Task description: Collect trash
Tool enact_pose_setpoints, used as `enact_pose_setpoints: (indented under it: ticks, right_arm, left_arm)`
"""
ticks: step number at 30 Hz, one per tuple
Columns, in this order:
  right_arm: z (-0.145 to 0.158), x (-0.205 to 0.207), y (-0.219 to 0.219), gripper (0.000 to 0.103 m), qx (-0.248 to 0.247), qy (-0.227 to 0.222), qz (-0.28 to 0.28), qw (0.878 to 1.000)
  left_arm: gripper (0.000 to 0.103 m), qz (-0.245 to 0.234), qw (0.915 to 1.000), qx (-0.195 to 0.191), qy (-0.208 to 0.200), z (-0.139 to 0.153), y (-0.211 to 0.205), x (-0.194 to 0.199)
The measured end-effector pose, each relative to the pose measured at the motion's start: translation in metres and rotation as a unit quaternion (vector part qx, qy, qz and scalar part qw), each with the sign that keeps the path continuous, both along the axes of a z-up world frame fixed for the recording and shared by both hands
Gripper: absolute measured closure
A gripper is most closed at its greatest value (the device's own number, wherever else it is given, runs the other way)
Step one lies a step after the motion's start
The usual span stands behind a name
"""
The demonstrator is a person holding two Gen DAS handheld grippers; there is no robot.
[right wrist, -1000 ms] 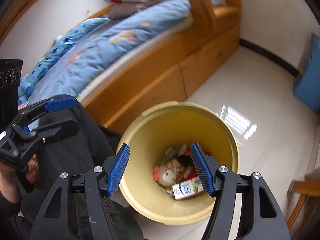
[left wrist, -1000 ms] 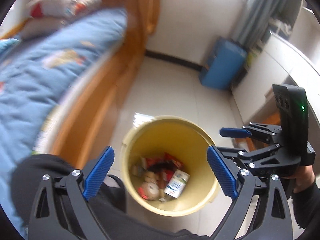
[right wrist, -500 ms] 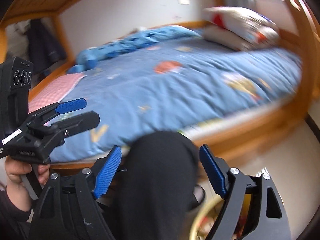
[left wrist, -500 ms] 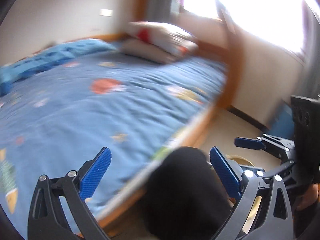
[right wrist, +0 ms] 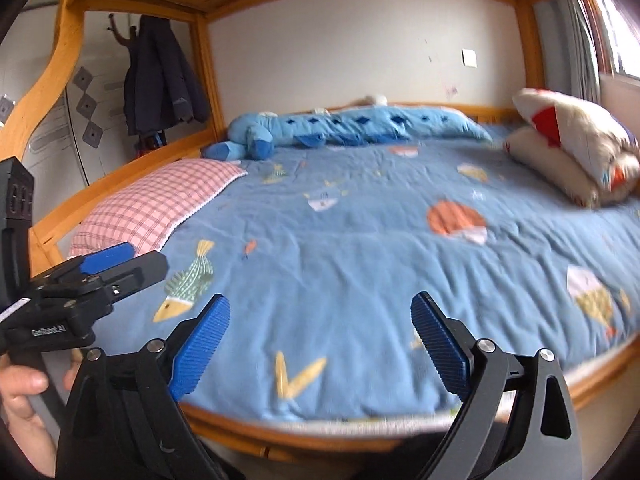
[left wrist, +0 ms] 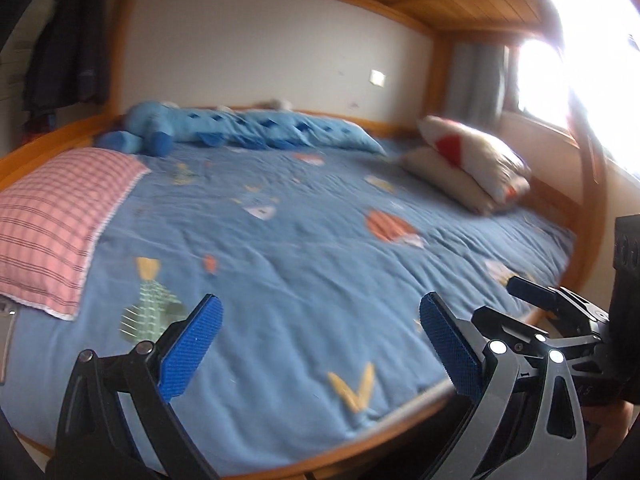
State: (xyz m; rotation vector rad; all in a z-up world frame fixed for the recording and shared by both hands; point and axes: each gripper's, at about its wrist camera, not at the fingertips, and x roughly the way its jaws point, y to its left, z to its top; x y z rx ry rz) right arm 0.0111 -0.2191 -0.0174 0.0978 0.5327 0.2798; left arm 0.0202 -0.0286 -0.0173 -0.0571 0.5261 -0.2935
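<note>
Blue quilt (right wrist: pixel 360 248) beyond two empty, wide-jawed grippers

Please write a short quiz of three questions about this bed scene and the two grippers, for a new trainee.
1. True or false: the right gripper holds a piece of trash.
2. Which lies nearest the pink checked pillow? A) the blue plush toy B) the white and red pillows C) the coat
3. Fill in: the blue quilt is printed with fish and ____.

Key:
1. False. Its fingers are opening with nothing between them; the left gripper is empty too.
2. A
3. Round orange shapes, too blurred to name.
</note>
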Motion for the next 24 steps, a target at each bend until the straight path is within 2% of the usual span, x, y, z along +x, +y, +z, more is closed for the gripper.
enact_pose_setpoints:
  ticks: [3, 6, 12, 17, 21, 24]
  right_arm:
    - [0.005, 0.012, 0.008, 0.013, 0.006, -0.008, 0.008, 1.000]
    - [0.008, 0.021, 0.014, 0.013, 0.014, -0.009, 0.014, 1.000]
    - [0.008, 0.035, 0.022, 0.013, 0.026, -0.006, 0.026, 0.999]
    - [0.003, 0.044, 0.025, 0.013, 0.026, 0.004, 0.029, 0.999]
    - [-0.001, 0.049, 0.026, 0.013, 0.026, 0.011, 0.029, 0.999]
    - [-0.003, 0.052, 0.024, 0.013, 0.027, 0.015, 0.027, 0.999]
  left_arm:
    - [0.004, 0.067, 0.9963, 0.043, -0.031, 0.008, 0.007, 0.003]
    - [0.004, 0.092, 0.9916, 0.071, -0.057, 0.014, 0.005, 0.005]
    - [0.004, 0.125, 0.9856, 0.085, -0.076, 0.020, 0.005, 0.008]
    - [0.004, 0.103, 0.9908, 0.067, -0.057, 0.016, 0.007, 0.018]
    - [0.004, 0.112, 0.9913, 0.053, -0.045, 0.013, 0.012, 0.023]
    - [0.004, 0.121, 0.9900, 0.060, -0.039, 0.009, 0.013, 0.028]
